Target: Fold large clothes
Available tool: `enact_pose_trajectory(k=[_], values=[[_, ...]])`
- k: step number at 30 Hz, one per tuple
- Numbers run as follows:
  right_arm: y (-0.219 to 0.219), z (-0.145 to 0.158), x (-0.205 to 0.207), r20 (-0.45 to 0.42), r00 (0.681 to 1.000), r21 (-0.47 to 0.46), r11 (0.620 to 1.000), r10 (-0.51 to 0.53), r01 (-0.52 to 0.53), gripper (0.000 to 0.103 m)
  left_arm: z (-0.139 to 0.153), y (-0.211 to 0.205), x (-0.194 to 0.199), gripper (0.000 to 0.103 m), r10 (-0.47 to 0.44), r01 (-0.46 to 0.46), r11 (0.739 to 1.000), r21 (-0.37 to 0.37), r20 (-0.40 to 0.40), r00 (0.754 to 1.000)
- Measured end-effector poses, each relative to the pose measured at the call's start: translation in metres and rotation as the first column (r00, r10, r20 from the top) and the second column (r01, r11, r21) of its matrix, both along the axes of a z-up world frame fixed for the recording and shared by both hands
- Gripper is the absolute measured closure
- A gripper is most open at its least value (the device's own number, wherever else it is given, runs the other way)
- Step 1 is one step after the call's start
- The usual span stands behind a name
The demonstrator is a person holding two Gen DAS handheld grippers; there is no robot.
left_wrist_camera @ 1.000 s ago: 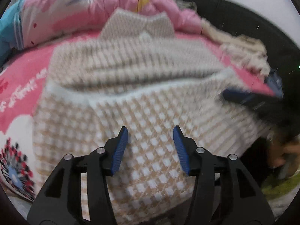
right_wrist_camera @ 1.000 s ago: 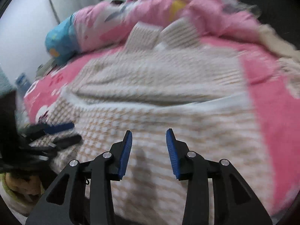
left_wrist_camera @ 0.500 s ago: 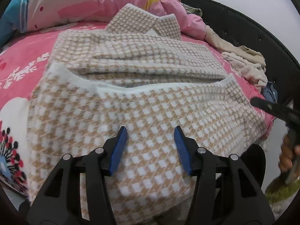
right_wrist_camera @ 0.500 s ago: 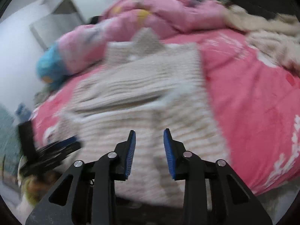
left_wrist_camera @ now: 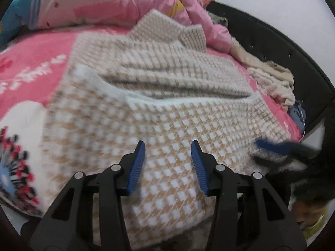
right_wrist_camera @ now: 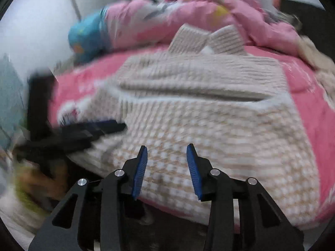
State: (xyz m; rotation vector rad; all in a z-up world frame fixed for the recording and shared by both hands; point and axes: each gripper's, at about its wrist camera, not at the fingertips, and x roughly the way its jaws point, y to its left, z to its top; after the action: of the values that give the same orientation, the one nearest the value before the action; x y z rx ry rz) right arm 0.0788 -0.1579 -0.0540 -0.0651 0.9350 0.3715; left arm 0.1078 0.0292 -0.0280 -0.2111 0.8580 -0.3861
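A beige-and-white houndstooth garment (left_wrist_camera: 167, 113) lies on the pink bed, its lower part folded up over the body and its collar (left_wrist_camera: 167, 29) at the far end. My left gripper (left_wrist_camera: 168, 146) hovers over the near fold; its jaws are closing with no cloth between them. My right gripper (right_wrist_camera: 167, 149) hangs over the near edge of the garment (right_wrist_camera: 209, 125), jaws opening, with nothing pinched. In the left wrist view the right gripper (left_wrist_camera: 272, 146) sits blurred at the garment's near right corner. In the right wrist view the left gripper (right_wrist_camera: 94, 129) is at the near left corner.
A crumpled pink quilt (left_wrist_camera: 125, 4) and a blue pillow (right_wrist_camera: 88, 37) lie behind the collar. A heap of beige clothes (left_wrist_camera: 272, 79) rests on the bed's right side against a dark frame (left_wrist_camera: 282, 48). Pink sheet (right_wrist_camera: 309, 108) shows on either side.
The right gripper swung back from the garment's right side to face its near edge, and now shows at the right corner in the left wrist view. The left gripper drifted slightly sideways.
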Motion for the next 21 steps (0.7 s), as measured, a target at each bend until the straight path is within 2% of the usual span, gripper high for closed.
enact_pose_trajectory(k=[1, 3, 6, 8, 10, 12, 16, 18, 21], values=[[0.003, -0.016, 0.005, -0.012, 1.0, -0.017, 1.0, 0.002, -0.002, 0.062, 0.007, 0.008, -0.007, 0.059, 0.01, -0.01, 1.0, -0.005, 0.032, 0.999], [0.001, -0.013, 0.003, 0.002, 1.0, -0.014, 1.0, 0.012, -0.012, 0.062, 0.017, 0.024, -0.017, 0.054, 0.037, -0.036, 0.999, -0.012, 0.075, 0.996], [-0.006, -0.007, 0.004, -0.031, 0.999, 0.03, 0.999, 0.037, -0.036, 0.06, 0.026, 0.057, -0.024, 0.048, 0.107, -0.106, 0.994, -0.013, 0.113, 0.988], [-0.009, -0.008, 0.009, -0.047, 0.997, 0.059, 0.997, 0.054, -0.052, 0.057, 0.022, 0.072, -0.016, 0.046, 0.136, -0.135, 0.991, -0.015, 0.087, 0.987], [-0.005, -0.009, 0.009, -0.069, 0.994, 0.099, 0.992, 0.083, -0.076, 0.04, 0.014, 0.081, -0.003, 0.046, 0.159, -0.159, 0.987, 0.0, 0.042, 0.986], [0.0, -0.007, 0.014, -0.072, 0.993, 0.088, 0.992, 0.098, -0.091, 0.035, 0.008, 0.088, 0.009, 0.046, 0.159, -0.159, 0.987, -0.016, 0.016, 0.987], [0.0, -0.006, 0.012, -0.076, 0.992, 0.095, 0.991, 0.104, -0.097, 0.033, 0.001, 0.09, 0.026, 0.049, 0.143, -0.143, 0.989, -0.036, -0.005, 0.99], [-0.001, -0.007, 0.006, -0.083, 0.991, 0.118, 0.988, 0.109, -0.098, 0.033, 0.004, 0.089, 0.027, 0.054, 0.124, -0.123, 0.991, -0.053, 0.011, 0.992], [-0.001, -0.008, 0.009, -0.087, 0.99, 0.123, 0.987, 0.115, -0.104, 0.033, 0.011, 0.085, 0.026, 0.054, 0.091, -0.088, 0.993, -0.076, 0.041, 0.995]])
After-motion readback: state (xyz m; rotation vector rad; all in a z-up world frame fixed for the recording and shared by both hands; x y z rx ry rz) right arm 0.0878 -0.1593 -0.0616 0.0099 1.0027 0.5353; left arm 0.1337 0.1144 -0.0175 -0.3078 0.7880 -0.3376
